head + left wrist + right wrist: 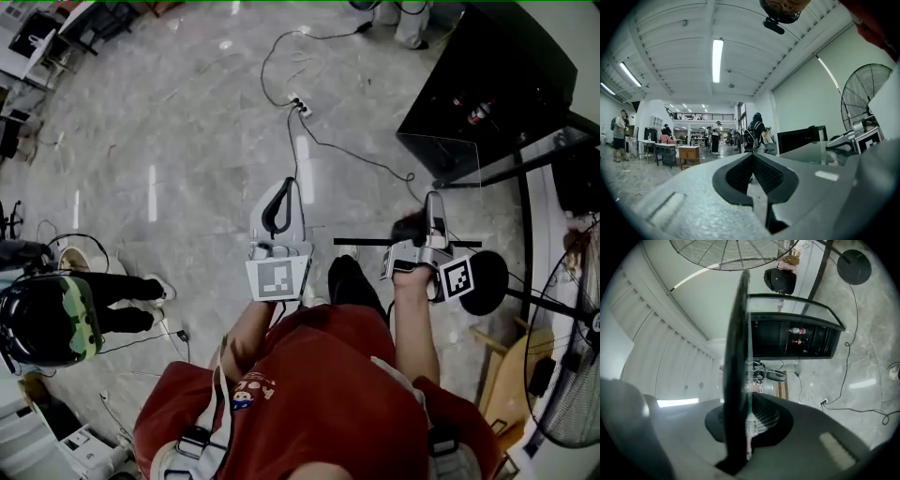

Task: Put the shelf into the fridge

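Though our right hand-held gripper (433,208) pinches the shelf (739,333), left hand-held gripper (752,161) pressed together empty, insertion into the fridge (487,66) remains.

Bare floor (187,141) lies open between the right gripper (433,211) and the fridge (506,66) ahead. A cable (347,150) crosses before the left gripper (280,192), and a fan (572,375) stands behind-right.
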Tool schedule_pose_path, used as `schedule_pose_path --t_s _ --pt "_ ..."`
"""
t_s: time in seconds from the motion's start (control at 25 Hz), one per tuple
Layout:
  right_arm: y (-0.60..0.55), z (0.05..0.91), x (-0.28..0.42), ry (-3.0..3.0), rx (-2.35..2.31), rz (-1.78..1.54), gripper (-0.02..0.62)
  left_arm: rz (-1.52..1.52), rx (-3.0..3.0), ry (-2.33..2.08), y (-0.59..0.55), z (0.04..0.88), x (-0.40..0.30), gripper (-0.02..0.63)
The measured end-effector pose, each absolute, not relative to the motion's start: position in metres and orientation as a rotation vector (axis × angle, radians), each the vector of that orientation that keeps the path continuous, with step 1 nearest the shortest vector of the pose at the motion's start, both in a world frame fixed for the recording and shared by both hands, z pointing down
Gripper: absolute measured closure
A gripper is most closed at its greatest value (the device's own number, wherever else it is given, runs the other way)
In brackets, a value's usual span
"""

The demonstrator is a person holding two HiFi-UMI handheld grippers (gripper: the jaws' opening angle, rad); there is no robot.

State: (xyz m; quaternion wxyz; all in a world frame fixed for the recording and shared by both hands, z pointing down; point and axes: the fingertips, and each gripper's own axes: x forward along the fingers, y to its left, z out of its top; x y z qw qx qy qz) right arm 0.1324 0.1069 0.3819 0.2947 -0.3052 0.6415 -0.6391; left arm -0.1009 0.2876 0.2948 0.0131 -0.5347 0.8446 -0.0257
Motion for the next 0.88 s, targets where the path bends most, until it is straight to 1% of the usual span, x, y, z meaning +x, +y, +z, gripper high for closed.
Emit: schedule_pose_path --t_s 0.52,0.88 --pt "-0.020 0.402 0.131 1.604 -0.910 -1.649 0.589 -0.119 -1.837 2.498 0.122 0.297 -0.116 0.601" --pt "-0.059 0.405 0.144 1.552 -0.976 -1.555 0.589 -0.065 -1.953 2.409 0.049 0.304 -0.124 0.601"
